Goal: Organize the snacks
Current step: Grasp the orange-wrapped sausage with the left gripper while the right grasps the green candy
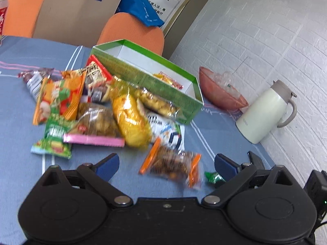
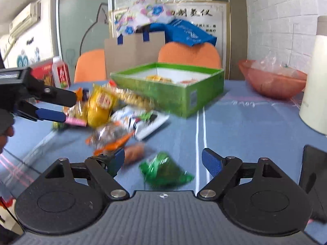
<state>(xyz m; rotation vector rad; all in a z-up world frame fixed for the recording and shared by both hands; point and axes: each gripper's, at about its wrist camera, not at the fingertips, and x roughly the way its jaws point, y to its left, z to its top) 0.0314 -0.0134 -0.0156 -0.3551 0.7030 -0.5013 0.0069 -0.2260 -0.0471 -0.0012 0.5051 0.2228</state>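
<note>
Snacks [image 1: 114, 110] sit heaped on the blue table [image 1: 16, 106], box [image 1: 143, 75] at their two o'clock. Left gripper [image 1: 166, 163] hangs spread wide over an orange packet [image 1: 173, 164], gripping nothing. Right gripper [image 2: 163, 161], fingers apart, frames a green packet [image 2: 163, 170].

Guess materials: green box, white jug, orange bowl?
Green box: looks like printed paperboard, with thin folded walls, a white inside and a matte green outside. White jug: smooth satin shell, either plastic or coated metal, with a grey, plastic-looking lid and handle. Orange bowl: likely translucent plastic, since light passes through its thin, glossy wall.
</note>
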